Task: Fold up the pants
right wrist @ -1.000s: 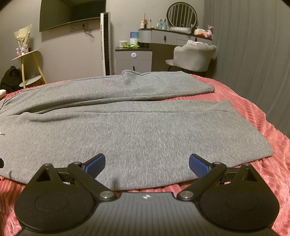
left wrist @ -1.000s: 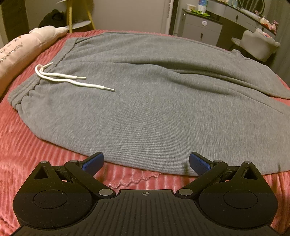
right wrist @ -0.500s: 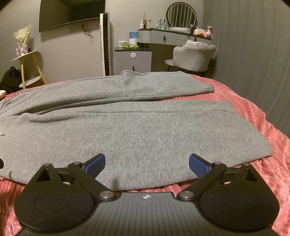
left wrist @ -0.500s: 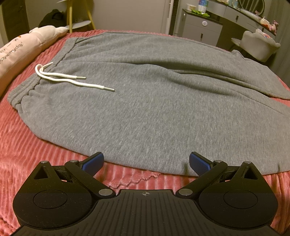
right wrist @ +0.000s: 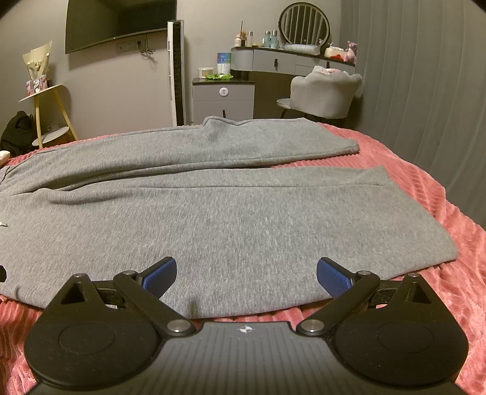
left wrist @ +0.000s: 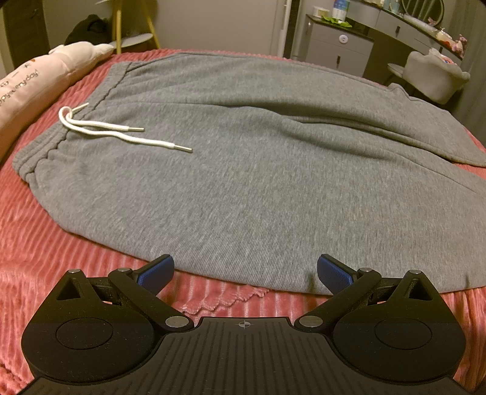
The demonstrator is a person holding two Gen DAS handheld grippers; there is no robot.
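Note:
Grey sweatpants (left wrist: pixel 243 170) lie spread flat on a pink ribbed bedspread (left wrist: pixel 45 252), waistband at the left with a white drawstring (left wrist: pixel 100 130) lying on the fabric. In the right wrist view the two legs (right wrist: pixel 231 212) run to the right, side by side, cuffs near the bed's right edge. My left gripper (left wrist: pixel 245 272) is open and empty, just above the near edge of the pants below the waist. My right gripper (right wrist: pixel 246 275) is open and empty over the near edge of the nearer leg.
A pink pillow (left wrist: pixel 36 82) lies at the bed's left end. Beyond the bed stand a grey drawer cabinet (right wrist: pixel 223 97), a grey chair (right wrist: pixel 322 91), a dressing table with a round mirror (right wrist: pixel 303 27), a yellow-legged side table (right wrist: pixel 45 103) and a tower fan (right wrist: pixel 176 73).

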